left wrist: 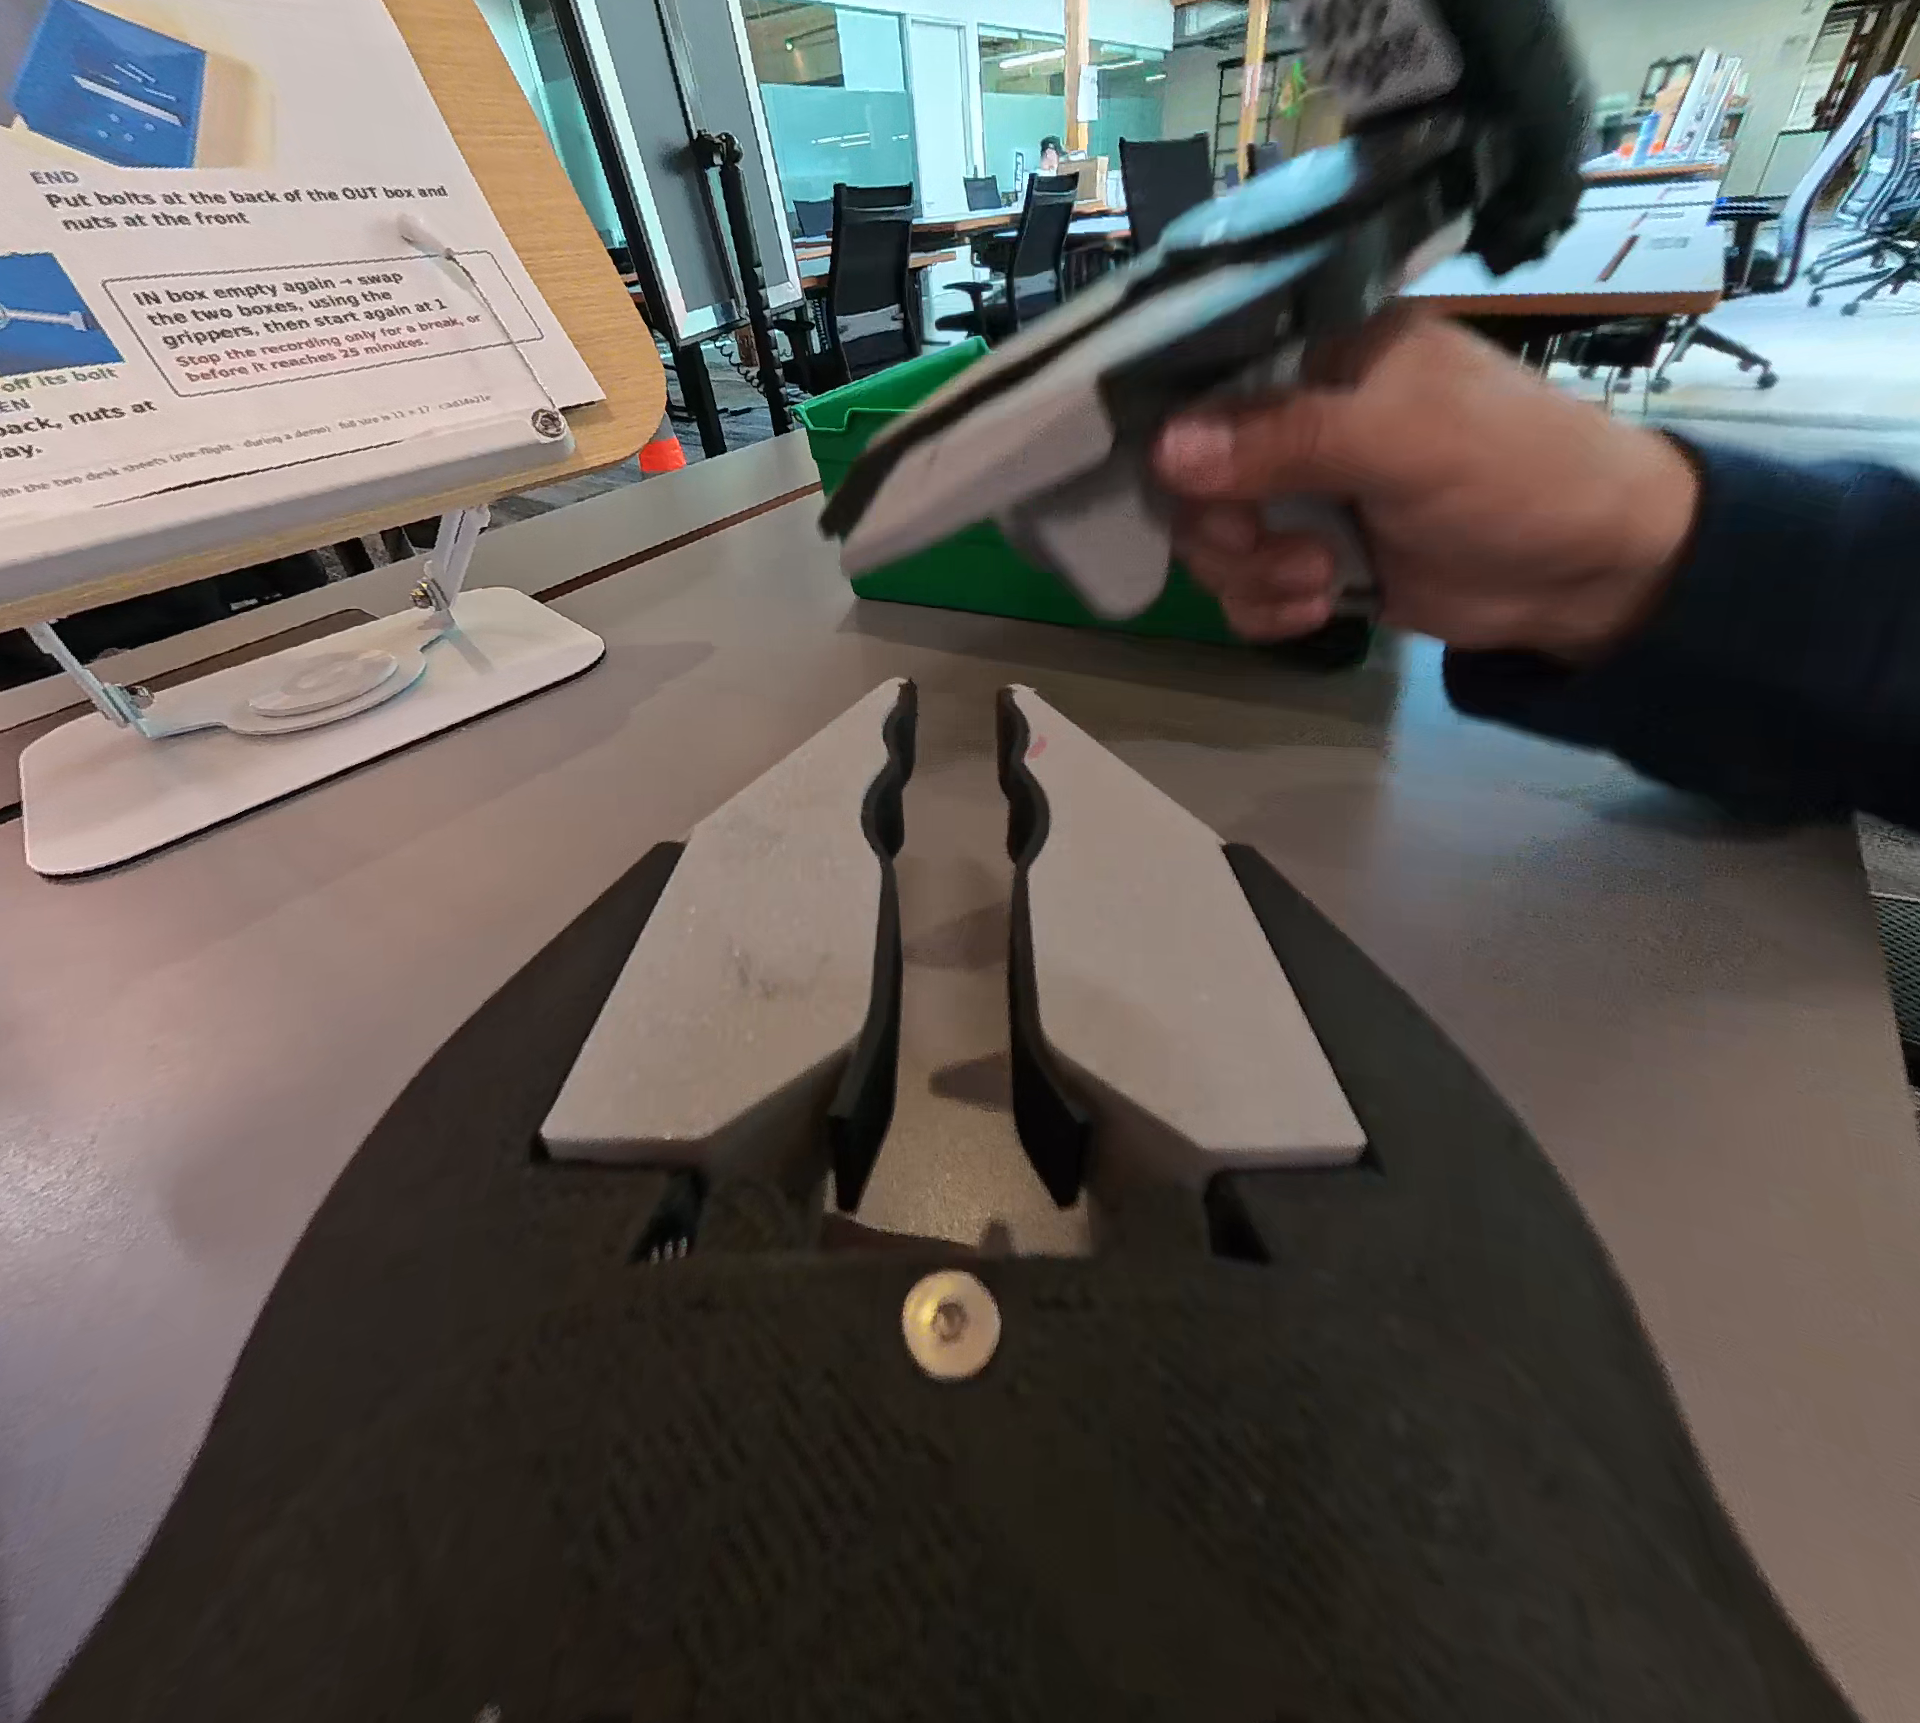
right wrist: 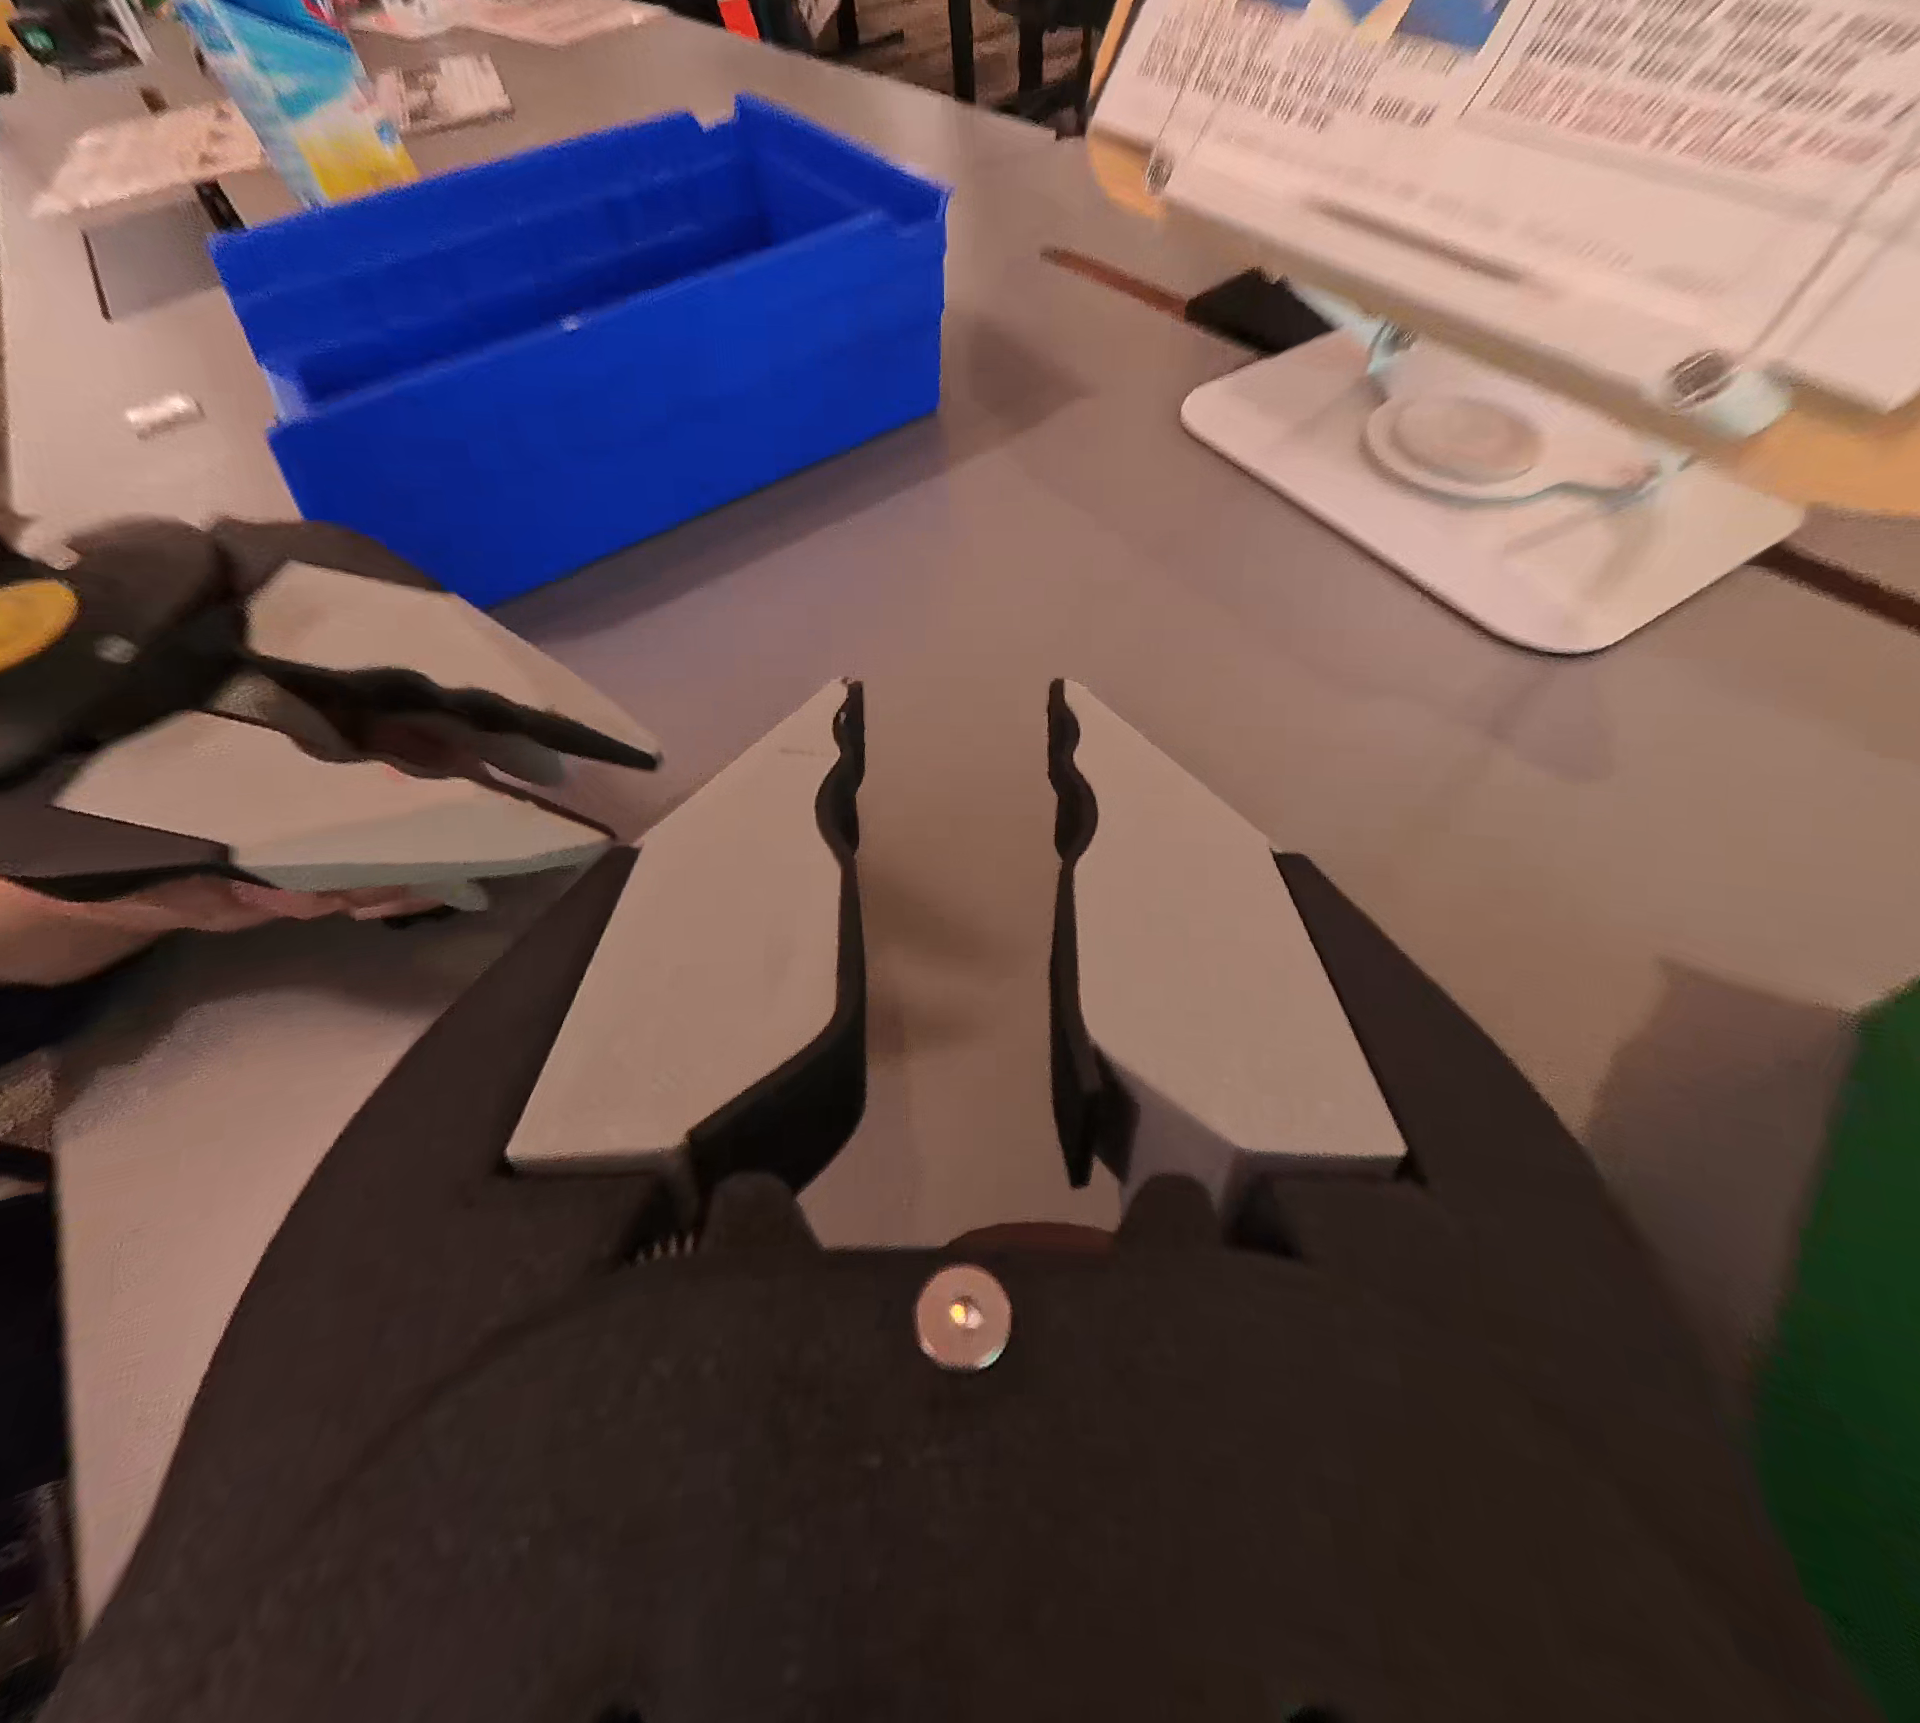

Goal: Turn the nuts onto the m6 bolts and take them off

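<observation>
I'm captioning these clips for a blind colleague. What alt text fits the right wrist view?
The right tongs hang open and empty over a grey table, aimed toward a blue bin. The left tongs reach in from the left edge, and a white stand holding an instruction sheet sits to the right.

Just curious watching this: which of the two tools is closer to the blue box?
Left. The left tool hovers just in front of the blue box; the right tool sits farther back, toward the green bin.
</observation>
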`<action>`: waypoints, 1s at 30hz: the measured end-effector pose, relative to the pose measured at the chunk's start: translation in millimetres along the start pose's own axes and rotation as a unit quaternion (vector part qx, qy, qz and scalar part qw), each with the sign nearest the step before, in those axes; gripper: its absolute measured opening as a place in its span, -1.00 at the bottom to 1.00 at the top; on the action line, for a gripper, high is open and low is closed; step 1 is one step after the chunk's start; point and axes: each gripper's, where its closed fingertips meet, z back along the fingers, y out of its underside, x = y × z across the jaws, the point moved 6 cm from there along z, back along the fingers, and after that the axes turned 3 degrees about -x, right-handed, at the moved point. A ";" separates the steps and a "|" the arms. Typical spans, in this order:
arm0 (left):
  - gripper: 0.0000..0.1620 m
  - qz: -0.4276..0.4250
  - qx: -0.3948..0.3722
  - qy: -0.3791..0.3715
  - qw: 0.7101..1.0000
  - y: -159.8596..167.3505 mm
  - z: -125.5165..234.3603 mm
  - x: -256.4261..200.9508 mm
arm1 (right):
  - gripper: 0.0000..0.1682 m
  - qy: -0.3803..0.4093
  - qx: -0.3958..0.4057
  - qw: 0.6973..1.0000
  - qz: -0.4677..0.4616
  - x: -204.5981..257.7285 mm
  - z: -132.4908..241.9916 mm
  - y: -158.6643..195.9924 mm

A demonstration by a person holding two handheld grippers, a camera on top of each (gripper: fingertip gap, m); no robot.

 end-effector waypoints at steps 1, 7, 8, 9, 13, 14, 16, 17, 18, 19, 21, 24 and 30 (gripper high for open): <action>-0.83 0.001 0.000 0.000 1.000 0.0 0.1 0.2 | -0.59 -0.005 0.004 1.000 -0.002 1.4 -9.8 11.4; -0.81 0.005 0.011 0.005 1.000 1.7 -2.6 0.5 | -0.50 -0.018 0.016 0.999 -0.022 0.0 -25.8 35.8; -0.81 0.002 0.011 0.005 1.000 1.6 -2.5 0.0 | -0.47 -0.019 0.021 0.999 -0.025 -1.2 -26.5 38.5; -0.81 0.000 0.010 0.004 1.000 1.3 -2.3 -0.6 | -0.46 -0.019 0.029 0.999 -0.028 -2.2 -27.2 41.3; -0.75 0.009 0.012 0.004 1.000 1.7 -2.1 -0.3 | -0.42 -0.013 0.039 0.999 -0.014 -0.5 -29.3 46.7; -0.74 0.015 0.012 0.003 1.000 1.7 -1.6 0.2 | -0.42 -0.010 0.040 0.999 -0.005 0.6 -29.9 47.1; -0.73 0.022 0.010 -0.007 1.000 1.3 0.6 1.6 | -0.42 0.001 0.047 0.999 0.010 1.4 -31.8 49.2; -0.72 0.025 0.012 -0.022 0.999 1.3 2.8 4.1 | -0.41 0.003 0.053 0.998 0.016 2.1 -32.8 50.8; -0.71 0.025 0.016 -0.050 0.998 1.4 6.4 8.3 | -0.40 0.004 0.058 0.998 0.021 2.8 -33.6 52.3; -0.69 0.027 0.023 -0.075 0.997 0.8 11.3 12.1 | -0.40 0.006 0.062 0.998 0.025 3.2 -34.3 53.5; -0.63 0.048 0.037 -0.088 0.994 -5.0 23.3 12.4 | -0.38 0.008 0.069 0.997 0.031 3.7 -35.6 55.7; -0.58 0.054 0.028 -0.106 0.992 -31.2 51.2 16.4 | -0.39 0.007 0.071 0.997 0.030 4.8 -37.8 56.7; -0.38 0.035 0.060 -0.167 0.983 -85.3 115.0 70.7 | -0.40 0.009 0.080 0.996 0.031 5.9 -42.6 59.3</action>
